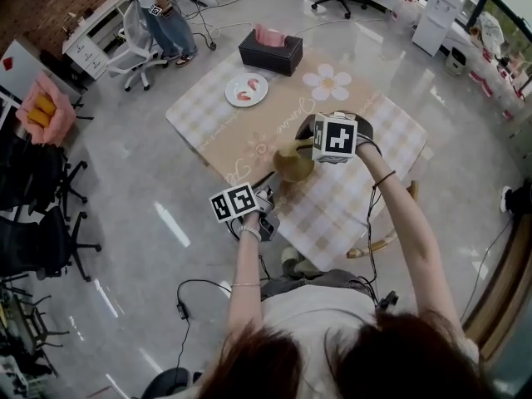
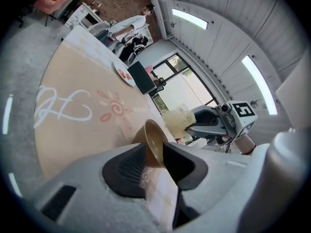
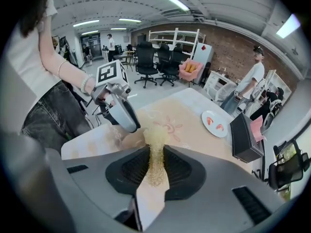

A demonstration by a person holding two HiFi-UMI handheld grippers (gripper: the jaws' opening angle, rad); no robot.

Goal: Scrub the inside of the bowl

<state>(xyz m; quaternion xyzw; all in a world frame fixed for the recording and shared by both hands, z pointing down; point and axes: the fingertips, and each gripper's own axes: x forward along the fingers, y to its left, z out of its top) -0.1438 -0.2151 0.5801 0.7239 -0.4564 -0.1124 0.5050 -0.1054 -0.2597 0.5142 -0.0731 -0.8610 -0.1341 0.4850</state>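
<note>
A tan bowl (image 1: pixel 294 165) is tipped on its side near the table's front edge. My left gripper (image 1: pixel 271 189) is shut on its rim; in the left gripper view the rim (image 2: pixel 154 141) is pinched between the dark pads. My right gripper (image 1: pixel 306 149) is shut on a pale yellow mesh scrubber (image 1: pixel 292 149), pressed at the bowl's mouth. In the right gripper view the scrubber (image 3: pixel 155 147) fills the gap between the pads, and the left gripper (image 3: pixel 130 124) stands just beyond it. The bowl's inside is mostly hidden.
The table (image 1: pixel 349 198) has a checked cloth with flower prints. A white plate (image 1: pixel 246 90) with pink pieces and a black tissue box (image 1: pixel 270 51) stand at its far side. A person (image 1: pixel 162 11) stands beyond it, with office chairs (image 1: pixel 137 52) nearby.
</note>
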